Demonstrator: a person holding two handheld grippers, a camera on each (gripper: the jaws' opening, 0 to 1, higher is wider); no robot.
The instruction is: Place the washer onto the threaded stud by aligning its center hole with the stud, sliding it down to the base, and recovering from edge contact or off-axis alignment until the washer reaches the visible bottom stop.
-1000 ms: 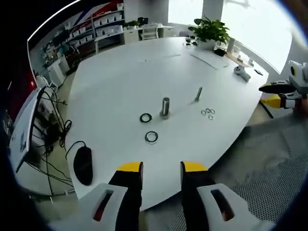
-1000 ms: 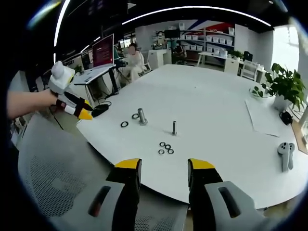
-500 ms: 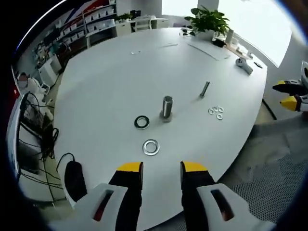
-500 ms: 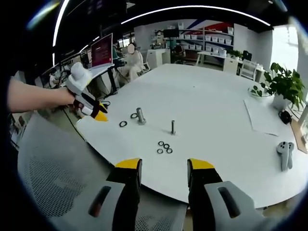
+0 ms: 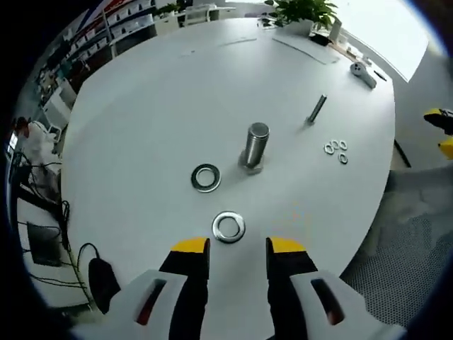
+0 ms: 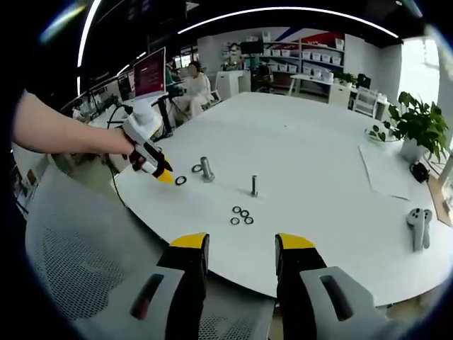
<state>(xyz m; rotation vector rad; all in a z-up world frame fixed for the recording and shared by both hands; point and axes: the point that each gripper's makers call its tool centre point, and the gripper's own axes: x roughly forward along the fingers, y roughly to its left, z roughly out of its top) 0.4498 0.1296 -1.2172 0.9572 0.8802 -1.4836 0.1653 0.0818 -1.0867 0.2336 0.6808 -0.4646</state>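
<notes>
- The left hand-held gripper [image 5: 233, 248] hangs over the near edge of the white desk [image 5: 156, 92], its yellow-tipped jaws spread with nothing between them.
- A silver washer [image 5: 228, 227] lies flat on the desk just beyond those jaw tips; a darker washer [image 5: 206, 177] lies further on, left of the stud.
- The thick threaded stud [image 5: 255, 146] stands upright on its hex base, with no washer on it.
- A thin bolt [image 5: 316, 109] stands further off, with three small rings [image 5: 335, 151] near it.
- The right hand-held gripper [image 6: 237, 249] is held back off the desk edge over a mesh chair [image 6: 78, 262], jaws apart and empty.
- In the right gripper view, the left hand-held gripper's tips sit near the washers beside the stud [image 6: 207, 170].
</notes>
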